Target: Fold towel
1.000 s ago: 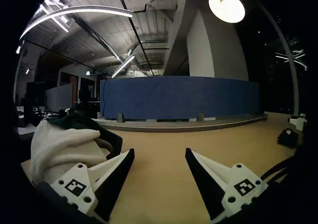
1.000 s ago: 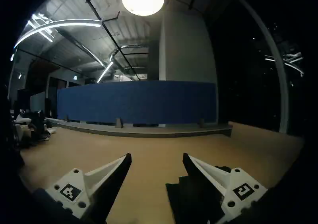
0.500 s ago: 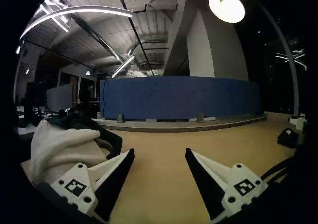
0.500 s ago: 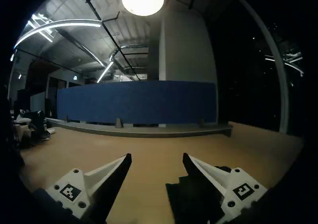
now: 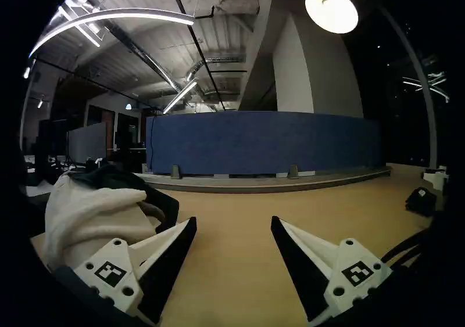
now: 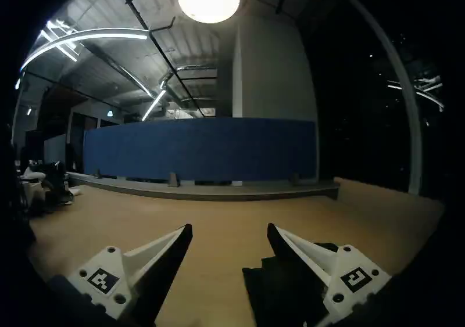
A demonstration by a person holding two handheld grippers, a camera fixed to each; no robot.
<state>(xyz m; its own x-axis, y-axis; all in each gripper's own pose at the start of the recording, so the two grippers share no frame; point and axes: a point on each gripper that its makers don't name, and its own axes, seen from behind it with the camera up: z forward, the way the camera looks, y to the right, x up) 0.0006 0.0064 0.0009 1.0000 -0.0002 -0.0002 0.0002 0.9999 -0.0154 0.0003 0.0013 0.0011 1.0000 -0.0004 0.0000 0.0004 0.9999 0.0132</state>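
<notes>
In the left gripper view, a heap of crumpled towels (image 5: 87, 219), cream with dark cloth over it, lies on the wooden table (image 5: 244, 211) behind my left finger. My left gripper (image 5: 233, 225) stands open just above the table with nothing between its fingers. In the right gripper view, my right gripper (image 6: 228, 232) is open too, low over the table (image 6: 232, 222). A dark folded cloth (image 6: 279, 289) lies under and beside its right finger, partly hidden by it.
A long blue partition (image 5: 261, 141) on a low ledge closes the far side of the table. A small dark object (image 5: 419, 199) and a white device (image 5: 435, 179) sit at the right edge in the left gripper view. Dark clutter (image 6: 46, 190) lies far left in the right gripper view.
</notes>
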